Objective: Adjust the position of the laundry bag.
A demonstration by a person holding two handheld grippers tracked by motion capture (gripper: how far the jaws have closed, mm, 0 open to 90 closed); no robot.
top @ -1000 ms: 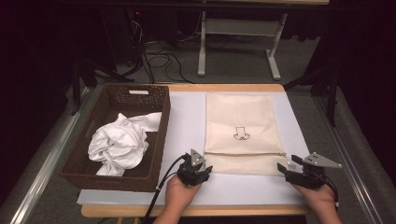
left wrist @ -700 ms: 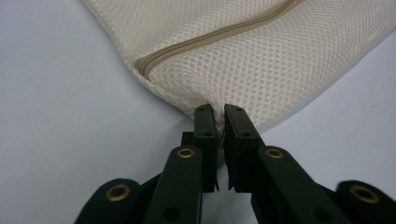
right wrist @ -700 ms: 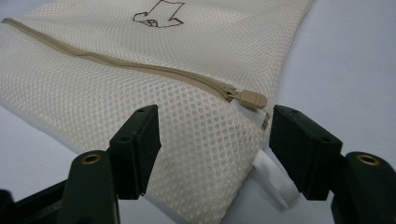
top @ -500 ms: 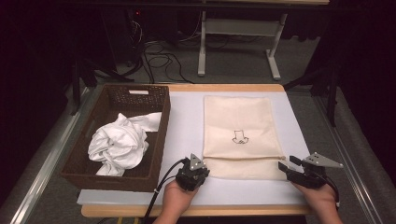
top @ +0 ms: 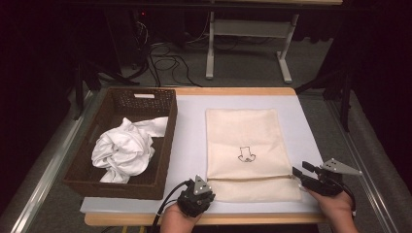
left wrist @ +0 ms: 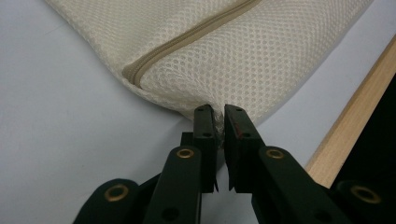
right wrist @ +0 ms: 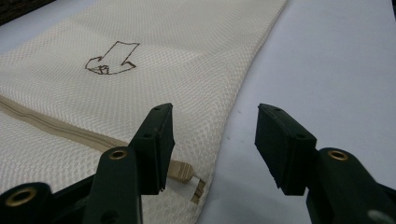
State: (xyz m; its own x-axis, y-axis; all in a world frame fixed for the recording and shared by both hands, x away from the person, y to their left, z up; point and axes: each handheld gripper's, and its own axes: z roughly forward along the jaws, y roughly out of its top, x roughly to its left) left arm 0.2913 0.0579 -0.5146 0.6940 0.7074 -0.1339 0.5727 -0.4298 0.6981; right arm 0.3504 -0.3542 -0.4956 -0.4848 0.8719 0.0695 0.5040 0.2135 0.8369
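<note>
From the high view, a cream mesh laundry bag (top: 247,153) lies flat on the white table mat (top: 189,145), right of the centre, its zipper (top: 250,179) running left to right across the near part. The left gripper (top: 197,194) sits at the bag's near left corner, close to the near table edge. The right gripper (top: 303,177) is at the right end of the zipper, just beside the bag's right edge. To the left stands a dark wicker basket (top: 167,141) with a crumpled white garment (top: 124,150) inside, well apart from both grippers.

In the left gripper view, the left gripper (left wrist: 220,122) is clenched on the bag (left wrist: 224,51): its jaws stand nearly together with a pinch of the mesh corner caught between their tips. The zipper (left wrist: 187,39) ends just beyond the jaws, up and to the left. The wooden table edge (left wrist: 355,116) runs along the right.

In the right gripper view, the right gripper (right wrist: 212,140) is released, its jaws spread wide with nothing between them. The bag (right wrist: 140,93) lies under and beyond the left jaw, and the right jaw is over bare mat (right wrist: 336,60). The zipper pull (right wrist: 187,175) lies at the bag's edge, just beside the left jaw, low in the gap. A small drawn emblem (right wrist: 112,58) marks the bag farther off.
</note>
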